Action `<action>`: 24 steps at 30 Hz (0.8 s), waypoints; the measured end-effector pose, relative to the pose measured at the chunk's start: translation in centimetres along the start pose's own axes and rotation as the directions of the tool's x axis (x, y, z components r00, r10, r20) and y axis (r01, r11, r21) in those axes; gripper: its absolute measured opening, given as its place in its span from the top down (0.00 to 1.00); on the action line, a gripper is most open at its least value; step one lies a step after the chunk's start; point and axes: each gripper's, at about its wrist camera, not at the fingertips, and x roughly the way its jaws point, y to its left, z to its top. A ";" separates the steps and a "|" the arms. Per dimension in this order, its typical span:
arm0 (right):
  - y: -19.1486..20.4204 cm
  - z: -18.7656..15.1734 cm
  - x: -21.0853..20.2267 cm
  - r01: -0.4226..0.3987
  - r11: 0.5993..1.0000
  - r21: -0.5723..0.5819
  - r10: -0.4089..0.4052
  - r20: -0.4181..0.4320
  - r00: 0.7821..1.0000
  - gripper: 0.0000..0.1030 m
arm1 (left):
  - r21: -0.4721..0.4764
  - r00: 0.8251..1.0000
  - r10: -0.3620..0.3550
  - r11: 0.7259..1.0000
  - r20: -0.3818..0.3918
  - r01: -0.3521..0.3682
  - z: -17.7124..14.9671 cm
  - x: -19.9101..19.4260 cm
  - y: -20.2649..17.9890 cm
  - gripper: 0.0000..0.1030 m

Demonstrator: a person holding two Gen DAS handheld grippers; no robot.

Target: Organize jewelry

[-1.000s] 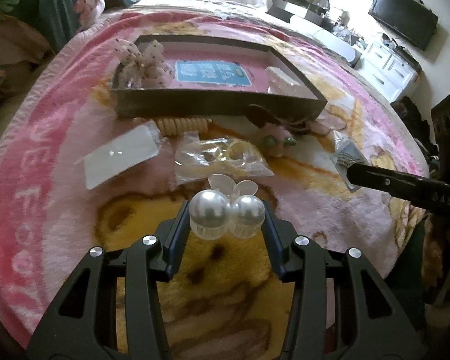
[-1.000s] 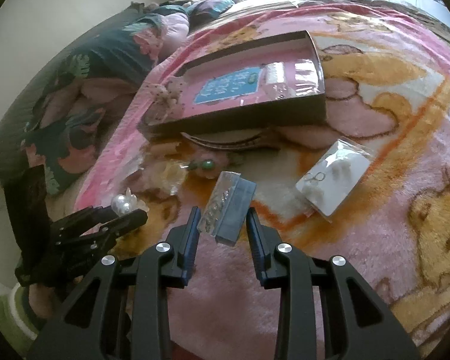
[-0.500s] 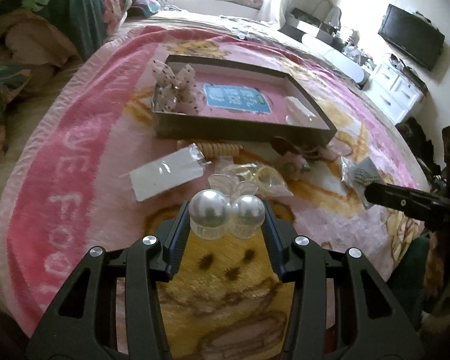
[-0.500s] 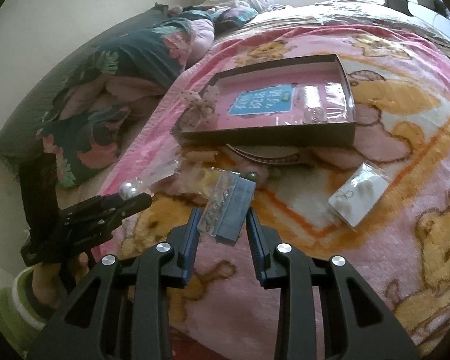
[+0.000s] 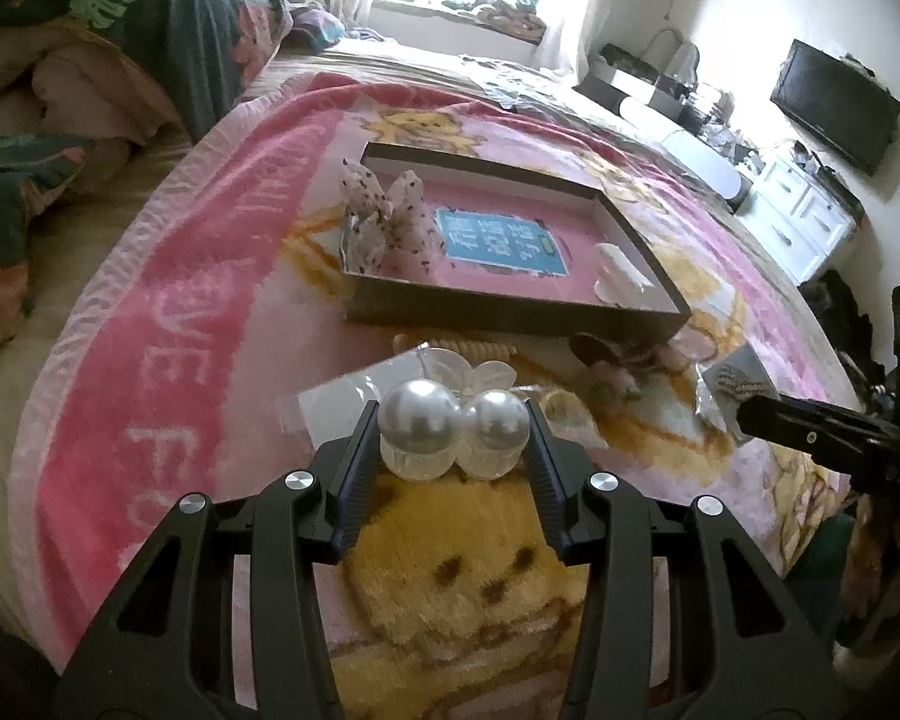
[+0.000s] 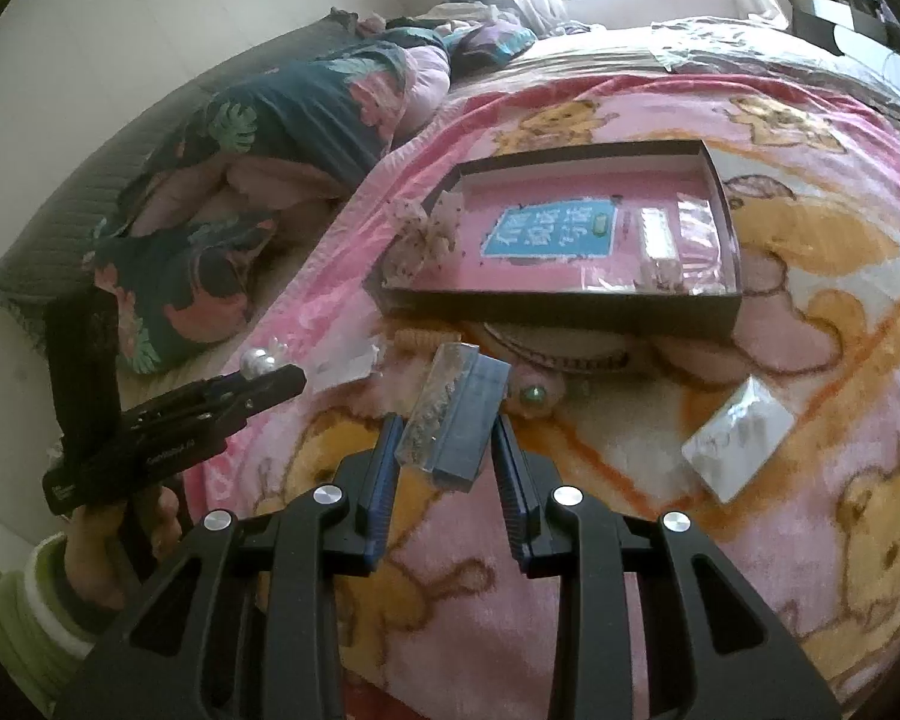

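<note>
Left gripper [image 5: 453, 438] is clamped on two pearl ornaments [image 5: 450, 420]; right gripper [image 6: 447, 450] is clamped on one packet [image 6: 456, 408]. Both are held above the blanket [image 6: 780, 570], before one open tray [image 6: 570, 306].

The blanket [image 5: 210, 312] was pink with yellow bears and white letters. The tray [image 6: 570, 306] had dark walls and a pink floor with a blue card [image 5: 501, 246] in it. A white bow with tiny dark dots [image 5: 378, 216] sat in the tray. The pearl clip [image 5: 450, 426] was shiny white with see-through bits. The packet [image 6: 456, 414] was grey-blue with sparkly silver. Both grippers were black. A pillow [image 6: 294, 102] was dark green with leaves and pink flowers. The sleeve [image 6: 6, 612] was light green.
</note>
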 end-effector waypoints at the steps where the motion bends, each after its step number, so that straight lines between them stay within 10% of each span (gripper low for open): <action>1: 0.0 0.3 0.0 -0.001 1.000 -0.004 0.001 0.003 1.000 0.72 | 0.000 1.000 0.000 1.000 0.001 0.000 0.2 0.1 0.0 0.64; 24: -2.5 7.3 -0.9 0.015 1.000 -0.012 -0.014 0.121 0.993 0.72 | 0.065 0.999 -0.006 0.998 0.038 0.003 6.6 2.3 -2.2 0.64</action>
